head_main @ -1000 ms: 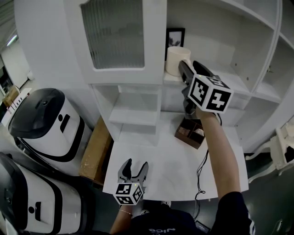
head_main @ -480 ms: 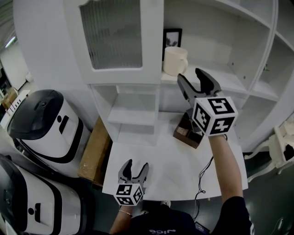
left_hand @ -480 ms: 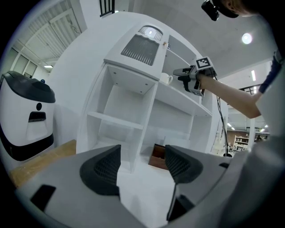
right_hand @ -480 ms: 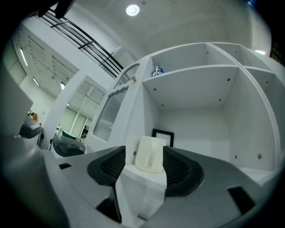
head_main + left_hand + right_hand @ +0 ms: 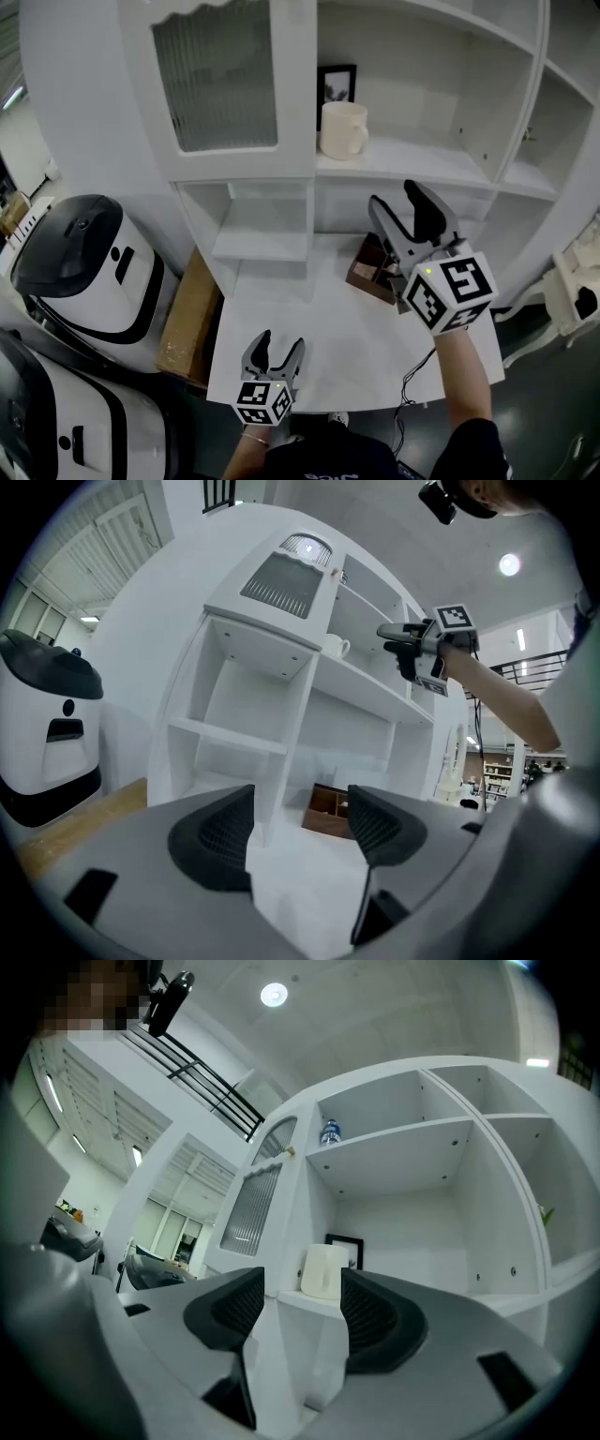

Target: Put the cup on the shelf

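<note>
The mug (image 5: 342, 129) stands upright on the shelf (image 5: 422, 161), its handle seemingly pointing right. The right tool (image 5: 394, 195) has just been opening its jaws, with nothing between them; the left tool (image 5: 279, 342) gapes empty too.

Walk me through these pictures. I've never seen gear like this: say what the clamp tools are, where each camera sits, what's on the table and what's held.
No robot here: a person holds a two-jaw gripper in each hand; the marker cubes are part of them. The head view comes from a camera on the person's head, looking steeply down; each gripper view comes from a camera riding on that gripper, looking along its jaws. The left gripper hovers over the white table, jaws apart, empty. The right gripper is raised toward the shelf; its jaws have just been opening and stand wide, nothing between them. The cup stands untouched on the shelf, by a picture frame. A brown box sits on the table.
</note>
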